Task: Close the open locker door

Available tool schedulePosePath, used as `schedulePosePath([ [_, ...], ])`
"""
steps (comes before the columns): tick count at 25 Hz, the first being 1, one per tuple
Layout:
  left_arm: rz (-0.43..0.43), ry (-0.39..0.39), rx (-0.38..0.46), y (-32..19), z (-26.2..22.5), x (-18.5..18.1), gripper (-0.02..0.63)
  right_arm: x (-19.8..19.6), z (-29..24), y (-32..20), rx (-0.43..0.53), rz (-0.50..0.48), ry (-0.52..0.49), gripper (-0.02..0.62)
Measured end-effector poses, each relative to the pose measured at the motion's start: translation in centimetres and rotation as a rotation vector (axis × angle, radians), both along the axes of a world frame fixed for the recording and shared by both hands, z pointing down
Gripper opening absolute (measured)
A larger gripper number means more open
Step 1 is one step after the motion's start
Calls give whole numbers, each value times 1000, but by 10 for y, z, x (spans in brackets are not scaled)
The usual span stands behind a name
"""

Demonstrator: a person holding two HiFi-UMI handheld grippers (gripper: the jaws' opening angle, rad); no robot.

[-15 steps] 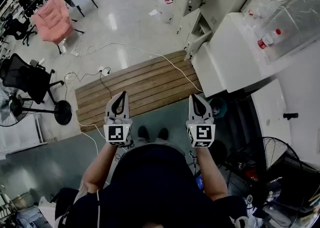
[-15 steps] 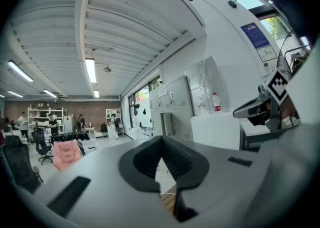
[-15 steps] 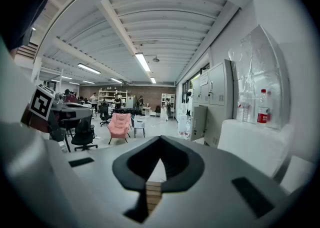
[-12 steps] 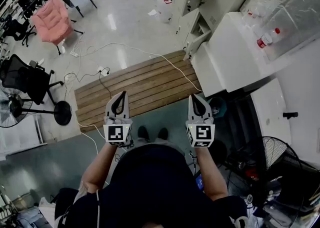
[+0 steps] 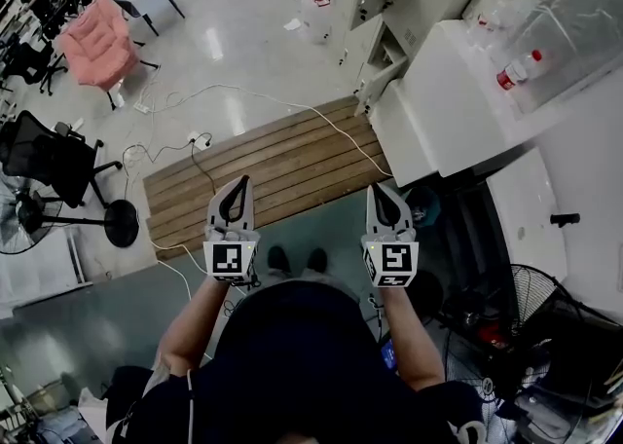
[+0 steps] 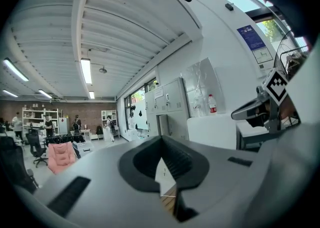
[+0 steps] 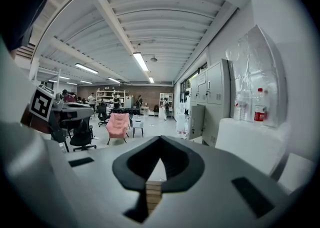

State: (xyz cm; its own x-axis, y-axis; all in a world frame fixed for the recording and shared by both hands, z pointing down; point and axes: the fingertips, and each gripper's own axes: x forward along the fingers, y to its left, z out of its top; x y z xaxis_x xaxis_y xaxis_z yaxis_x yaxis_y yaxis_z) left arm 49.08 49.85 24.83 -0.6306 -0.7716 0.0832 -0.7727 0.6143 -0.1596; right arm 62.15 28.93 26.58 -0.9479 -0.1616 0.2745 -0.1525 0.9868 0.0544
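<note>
Fingers (image 6: 90, 172) pressed together on both grippers, nothing held; locker door still open, task not begun.
Pale grey metal locker bank (image 7: 216, 92) stands well apart from the person, ahead and right, past the brown wooden plank platform (image 5: 263, 165). Its open grey metal locker door (image 7: 197, 120) hangs upright, long axis vertical, swung out from the locker face into the room. Left gripper (image 5: 238, 185) and right gripper (image 5: 380, 189) sit side by side close to the body, both empty, neither near the door. Left to do: walk up, push door flush.
</note>
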Motion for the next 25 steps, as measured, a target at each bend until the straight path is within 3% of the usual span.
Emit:
schedulePosePath([
  [12,40,3,-8,-15,-1,2,7,1,5,-4,-9,9,24,-5],
  [17,79,16,-3,-23,4,3,62,2,8,-8,-15,13,25,-5],
  [25,157,26,2,-38,5,5,210,6,11,-7,-24,29,34,-5],
])
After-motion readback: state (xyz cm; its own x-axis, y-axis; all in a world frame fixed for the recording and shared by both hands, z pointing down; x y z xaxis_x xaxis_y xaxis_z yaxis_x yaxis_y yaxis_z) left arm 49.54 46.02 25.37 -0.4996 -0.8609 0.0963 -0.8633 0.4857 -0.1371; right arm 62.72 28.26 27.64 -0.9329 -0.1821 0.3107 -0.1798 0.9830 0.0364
